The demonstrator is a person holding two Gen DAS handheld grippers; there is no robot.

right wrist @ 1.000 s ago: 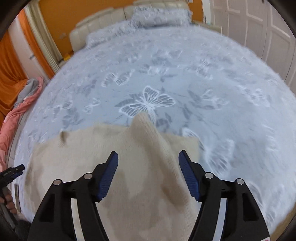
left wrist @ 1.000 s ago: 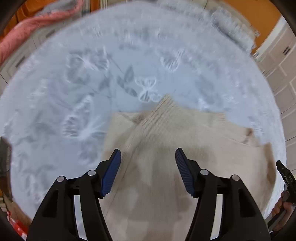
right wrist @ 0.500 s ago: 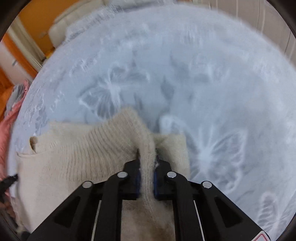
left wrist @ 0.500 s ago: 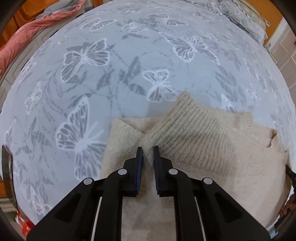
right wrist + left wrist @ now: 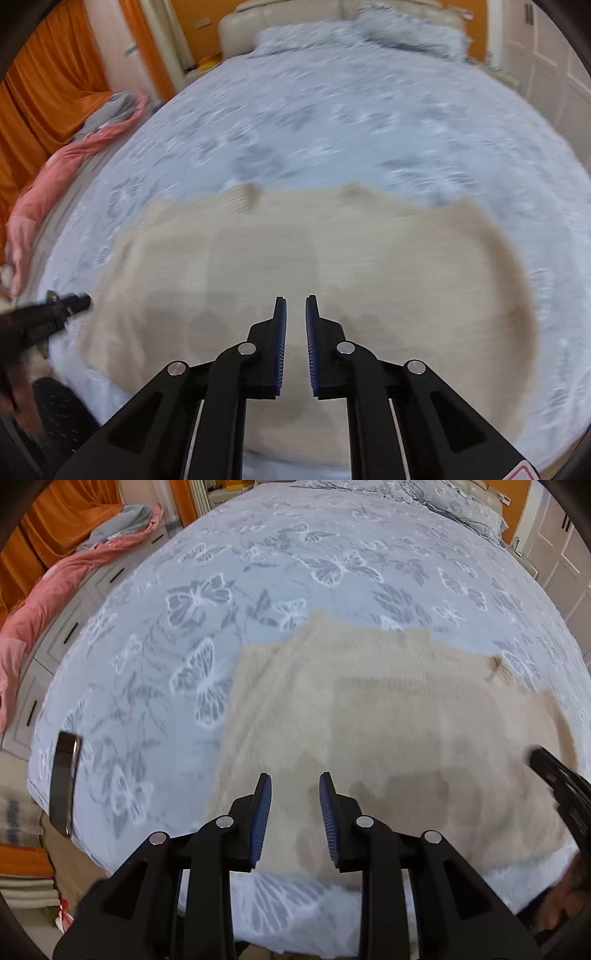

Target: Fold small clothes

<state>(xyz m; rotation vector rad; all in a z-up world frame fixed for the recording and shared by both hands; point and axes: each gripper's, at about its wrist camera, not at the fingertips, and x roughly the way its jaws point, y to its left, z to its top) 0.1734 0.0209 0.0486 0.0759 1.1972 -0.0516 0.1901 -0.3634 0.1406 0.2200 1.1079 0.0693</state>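
Observation:
A beige knit sweater [image 5: 388, 716] lies flat on the butterfly-print bedspread [image 5: 258, 576], folded into a wide rectangle. It also shows in the right wrist view [image 5: 314, 258], blurred by motion. My left gripper [image 5: 294, 786] is open by a modest gap and empty, hovering above the sweater's near left part. My right gripper [image 5: 295, 306] is open by a narrow gap, empty, above the sweater's near middle. The right gripper's tip shows in the left wrist view [image 5: 554, 771], and the left gripper's tip in the right wrist view [image 5: 62, 306].
A pink and grey blanket [image 5: 48, 590] lies over drawers along the bed's left side. A dark phone [image 5: 64, 779] lies near the bed's left edge. Pillows [image 5: 362, 29] and a headboard stand at the far end. White closet doors [image 5: 561, 550] stand on the right.
Both grippers let go of the sweater sleeves they pinched half a second ago, opened a little, and pulled back and up. The sleeves now lie flat on the sweater.

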